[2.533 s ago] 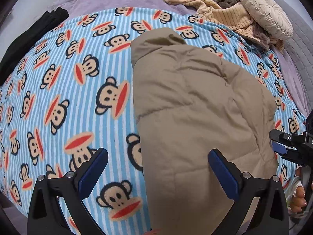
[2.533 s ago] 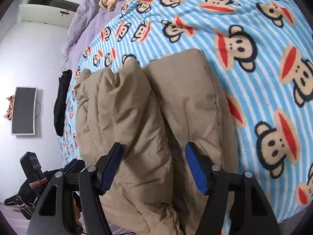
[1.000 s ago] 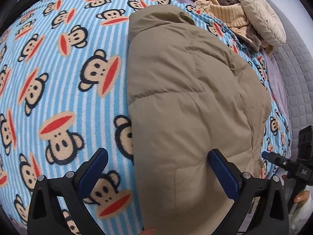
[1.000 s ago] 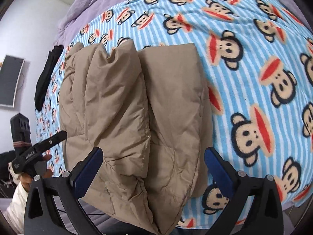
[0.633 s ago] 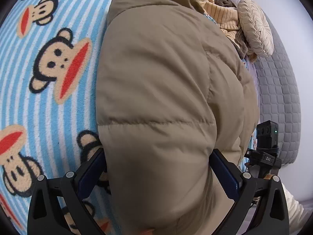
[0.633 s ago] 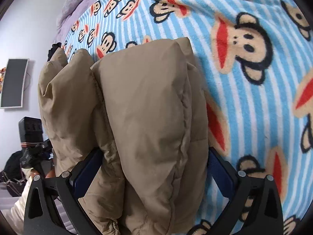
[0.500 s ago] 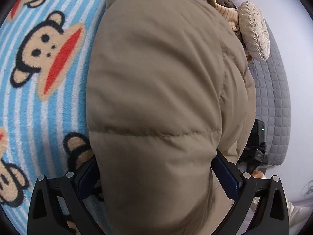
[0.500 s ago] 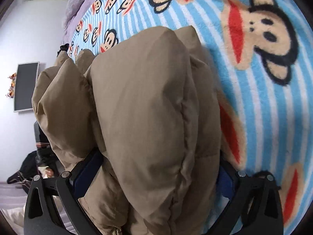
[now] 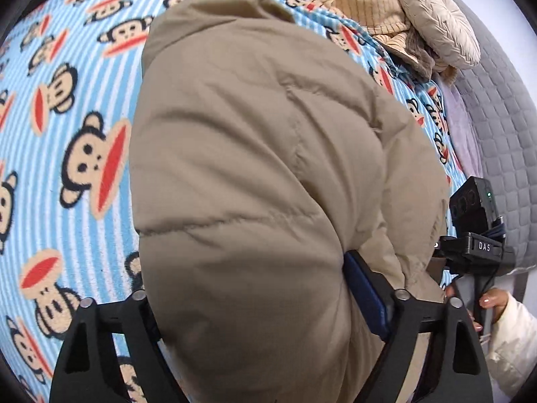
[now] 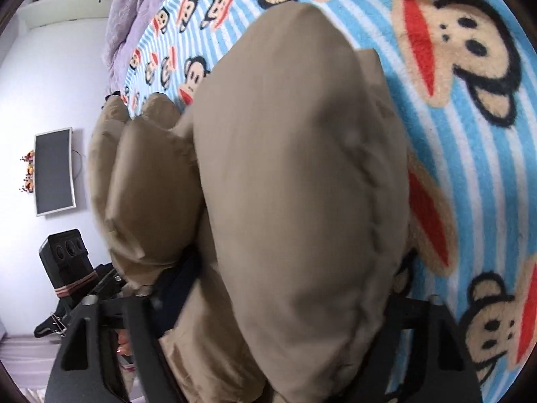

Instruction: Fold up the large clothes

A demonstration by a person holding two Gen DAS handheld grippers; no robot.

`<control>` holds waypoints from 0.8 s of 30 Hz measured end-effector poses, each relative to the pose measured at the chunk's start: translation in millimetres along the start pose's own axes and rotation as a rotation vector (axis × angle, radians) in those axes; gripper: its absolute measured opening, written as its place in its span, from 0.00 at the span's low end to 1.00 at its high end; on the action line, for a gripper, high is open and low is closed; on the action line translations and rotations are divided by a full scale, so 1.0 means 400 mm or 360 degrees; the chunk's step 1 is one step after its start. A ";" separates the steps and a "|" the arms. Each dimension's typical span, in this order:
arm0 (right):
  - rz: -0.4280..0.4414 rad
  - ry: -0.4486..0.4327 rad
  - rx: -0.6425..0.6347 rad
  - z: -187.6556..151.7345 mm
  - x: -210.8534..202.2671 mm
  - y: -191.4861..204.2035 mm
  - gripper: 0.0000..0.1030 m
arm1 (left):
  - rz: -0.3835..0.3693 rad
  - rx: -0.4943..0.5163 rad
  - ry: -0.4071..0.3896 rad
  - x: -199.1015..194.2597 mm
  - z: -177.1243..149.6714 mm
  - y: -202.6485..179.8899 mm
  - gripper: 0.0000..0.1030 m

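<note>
left gripper [image 9: 250, 305] fingers pinching tan puffer jacket [image 9: 255, 168]; right gripper [image 10: 268, 299] fingers pinching it too, on monkey blanket [image 9: 67, 117].

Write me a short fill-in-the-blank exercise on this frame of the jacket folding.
1. Both claws are closed on the puffy ____ jacket.
2. The jacket lies on a blue-striped blanket printed with cartoon ____.
3. In the left wrist view, the cream round cushion sits at the upper ____.
4. The left claw grips the jacket's ____ end.

Missing words: tan; monkeys; right; near
</note>
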State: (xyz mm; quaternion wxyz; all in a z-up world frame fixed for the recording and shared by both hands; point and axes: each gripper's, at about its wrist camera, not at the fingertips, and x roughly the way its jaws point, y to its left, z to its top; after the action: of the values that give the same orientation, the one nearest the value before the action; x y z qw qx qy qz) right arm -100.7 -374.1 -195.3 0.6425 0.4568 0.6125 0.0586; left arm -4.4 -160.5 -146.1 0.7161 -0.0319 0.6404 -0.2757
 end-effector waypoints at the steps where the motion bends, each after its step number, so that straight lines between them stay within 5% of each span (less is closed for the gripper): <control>1: 0.0016 -0.0006 -0.0008 -0.004 -0.008 0.005 0.58 | 0.0015 0.0007 -0.0017 -0.007 -0.001 -0.011 0.79; 4: 0.0063 -0.0012 -0.0045 -0.012 -0.026 0.026 0.49 | 0.0043 0.0016 -0.0049 -0.030 -0.010 -0.028 0.74; 13: 0.0170 -0.0071 -0.0127 -0.015 -0.028 0.149 0.48 | -0.0002 0.0062 -0.0172 -0.167 0.001 0.006 0.71; 24: 0.0205 -0.0231 -0.0173 -0.109 0.110 0.380 0.48 | -0.0053 0.0130 -0.0223 -0.343 0.089 0.267 0.71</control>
State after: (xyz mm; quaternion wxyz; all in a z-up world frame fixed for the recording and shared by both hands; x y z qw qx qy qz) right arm -53.1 -236.1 -119.9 0.7038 0.4627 0.5297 0.0998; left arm 62.9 -21.2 -59.0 0.7551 -0.0325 0.5764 -0.3105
